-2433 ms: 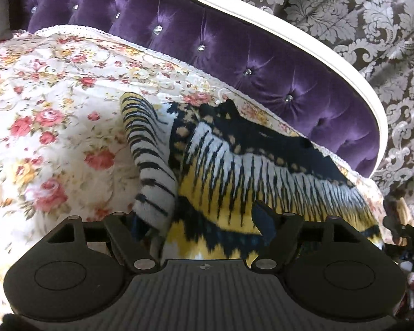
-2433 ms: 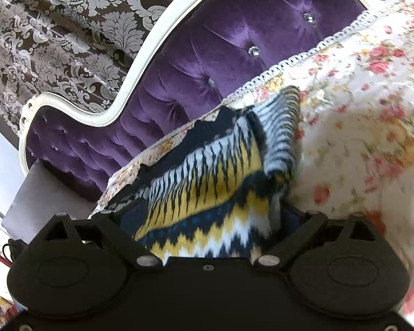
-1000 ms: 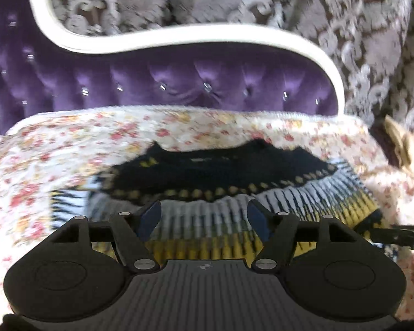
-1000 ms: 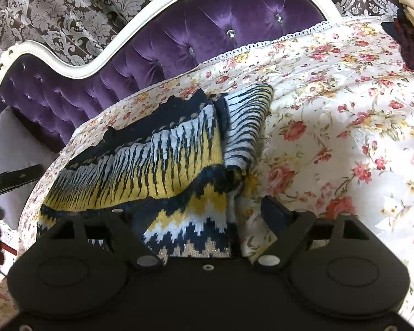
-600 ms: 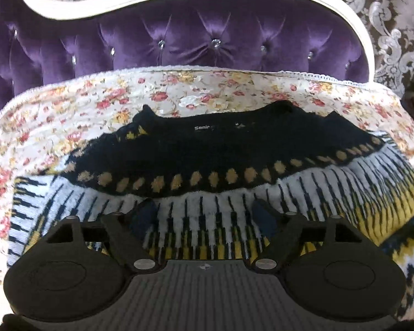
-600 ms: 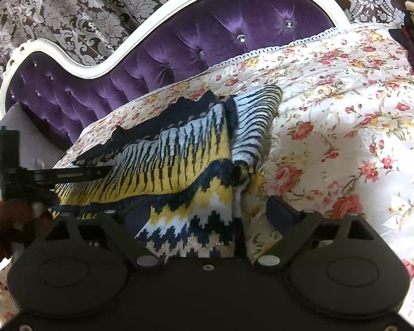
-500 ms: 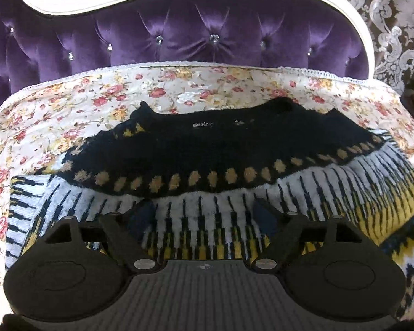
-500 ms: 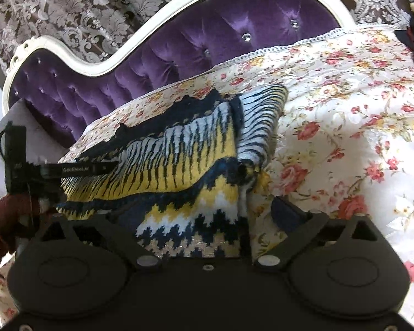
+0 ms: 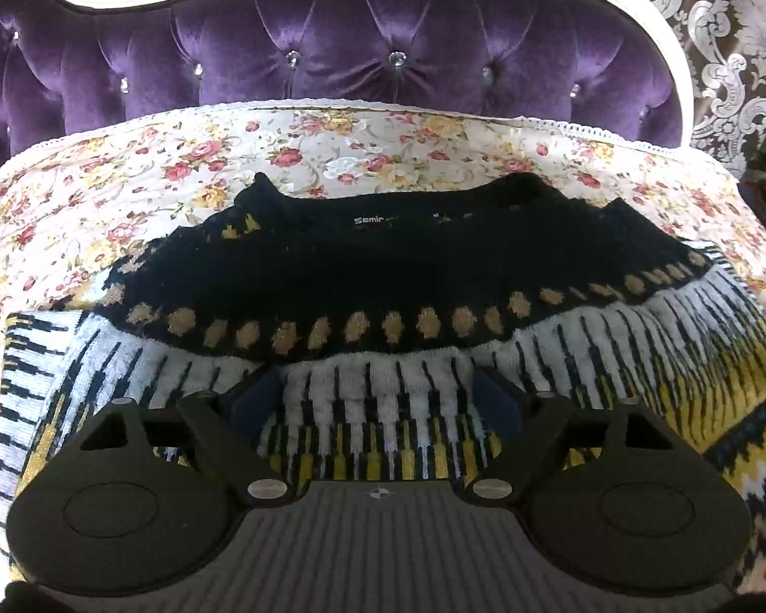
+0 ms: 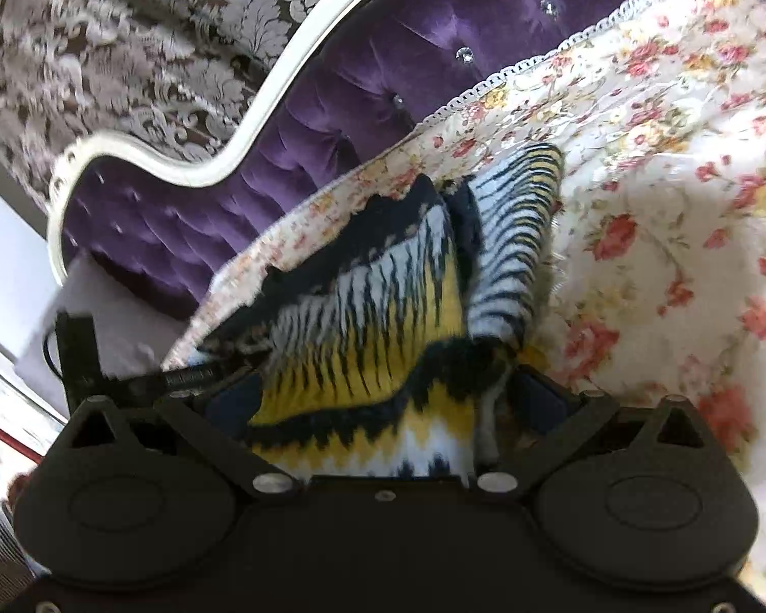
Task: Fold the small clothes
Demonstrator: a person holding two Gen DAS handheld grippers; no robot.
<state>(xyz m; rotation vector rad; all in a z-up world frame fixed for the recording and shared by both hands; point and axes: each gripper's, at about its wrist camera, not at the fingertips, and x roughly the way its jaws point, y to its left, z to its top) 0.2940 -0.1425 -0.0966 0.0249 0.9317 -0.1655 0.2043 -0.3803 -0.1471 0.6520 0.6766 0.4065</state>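
A small knit sweater (image 9: 393, 276), black at the neck with gold dots, white-black stripes and yellow zigzags, lies flat on the floral bedspread (image 9: 332, 143). Its left sleeve (image 9: 30, 357) is folded in along the side. My left gripper (image 9: 378, 398) is open, low over the striped middle of the sweater. In the right wrist view the same sweater (image 10: 383, 337) lies between the open fingers of my right gripper (image 10: 383, 398), at its lower zigzag part, with a folded striped sleeve (image 10: 516, 255) beside it.
A purple tufted headboard (image 9: 362, 46) with a white frame stands behind the bed. Patterned damask wallpaper (image 10: 127, 41) is behind it. The other gripper's black tool (image 10: 81, 357) shows at the left of the right wrist view.
Both grippers have let go of the sweater and opened. The left one swung round to face the neck; the right one has now moved in low over the hem.
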